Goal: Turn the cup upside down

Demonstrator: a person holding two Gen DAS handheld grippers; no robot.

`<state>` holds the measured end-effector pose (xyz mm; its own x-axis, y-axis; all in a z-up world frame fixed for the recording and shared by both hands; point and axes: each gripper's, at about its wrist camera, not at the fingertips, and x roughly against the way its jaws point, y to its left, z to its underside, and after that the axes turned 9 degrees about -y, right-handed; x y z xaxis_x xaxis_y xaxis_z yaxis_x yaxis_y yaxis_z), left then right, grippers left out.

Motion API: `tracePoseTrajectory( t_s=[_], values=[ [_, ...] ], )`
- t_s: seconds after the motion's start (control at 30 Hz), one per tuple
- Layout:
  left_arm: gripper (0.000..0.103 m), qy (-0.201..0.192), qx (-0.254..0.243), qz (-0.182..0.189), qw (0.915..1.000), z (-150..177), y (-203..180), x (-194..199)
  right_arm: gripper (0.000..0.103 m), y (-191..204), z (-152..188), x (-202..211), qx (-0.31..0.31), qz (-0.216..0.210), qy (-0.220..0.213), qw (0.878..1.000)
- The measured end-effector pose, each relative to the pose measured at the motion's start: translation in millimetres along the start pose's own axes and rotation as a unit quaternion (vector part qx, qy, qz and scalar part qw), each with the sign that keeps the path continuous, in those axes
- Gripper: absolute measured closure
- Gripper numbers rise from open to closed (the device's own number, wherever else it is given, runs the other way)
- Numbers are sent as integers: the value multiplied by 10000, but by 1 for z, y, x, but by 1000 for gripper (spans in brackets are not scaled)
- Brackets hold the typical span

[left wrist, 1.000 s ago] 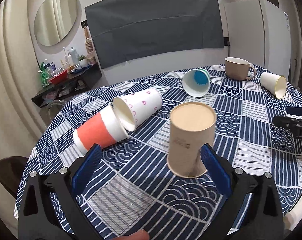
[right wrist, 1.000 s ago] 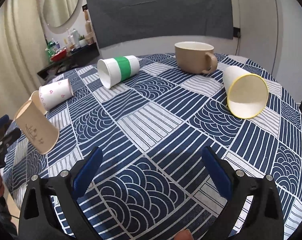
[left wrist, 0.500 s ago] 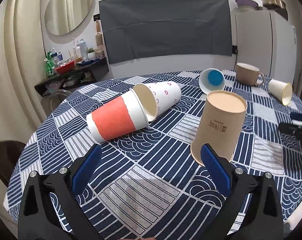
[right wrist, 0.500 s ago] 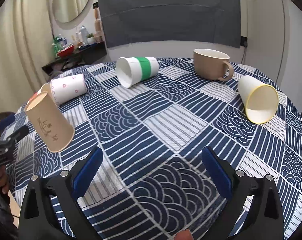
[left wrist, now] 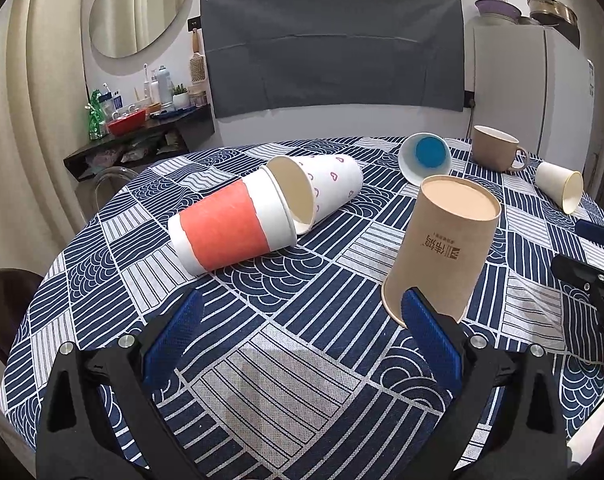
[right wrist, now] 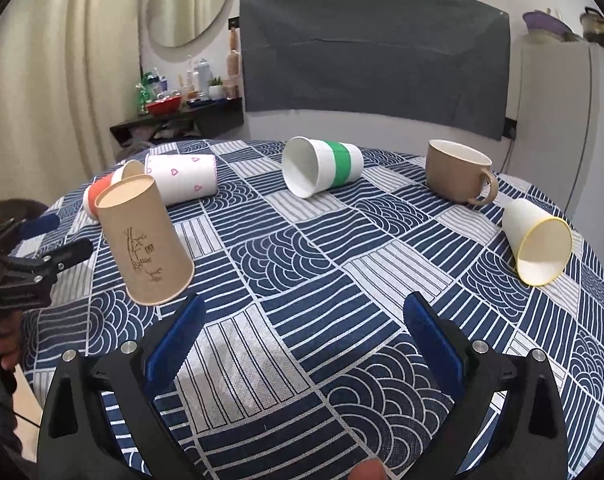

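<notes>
A tan paper cup (left wrist: 441, 248) stands upside down, mouth on the patterned tablecloth; it also shows in the right wrist view (right wrist: 144, 240). My left gripper (left wrist: 302, 320) is open and empty, just in front of the cup, whose base edge is behind the right finger (left wrist: 431, 332). My right gripper (right wrist: 302, 328) is open and empty above the table's near part. An orange-banded cup (left wrist: 230, 228), a heart-print cup (left wrist: 321, 192), a green-banded cup (right wrist: 321, 168) and a yellow-rimmed cup (right wrist: 537, 246) lie on their sides.
A beige mug (right wrist: 457, 176) stands upright at the far right. The round table (right wrist: 381, 280) has a blue and white cloth. A dark shelf (left wrist: 142, 140) with bottles and a white fridge (left wrist: 541, 92) stand beyond the table.
My left gripper has drawn back from the tan cup, which stays inverted on the table. Both cameras have risen and tilted slightly.
</notes>
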<state>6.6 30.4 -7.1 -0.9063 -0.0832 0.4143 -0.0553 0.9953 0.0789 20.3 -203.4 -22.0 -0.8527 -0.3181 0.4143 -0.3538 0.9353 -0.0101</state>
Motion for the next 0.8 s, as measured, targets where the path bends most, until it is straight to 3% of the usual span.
tracePoseTrajectory(
  t_s=[0.8],
  values=[
    [6,-59,-258,-79,9996,2,-7,4,8,-2,2,-5,-95,-43,150,9998]
  ],
)
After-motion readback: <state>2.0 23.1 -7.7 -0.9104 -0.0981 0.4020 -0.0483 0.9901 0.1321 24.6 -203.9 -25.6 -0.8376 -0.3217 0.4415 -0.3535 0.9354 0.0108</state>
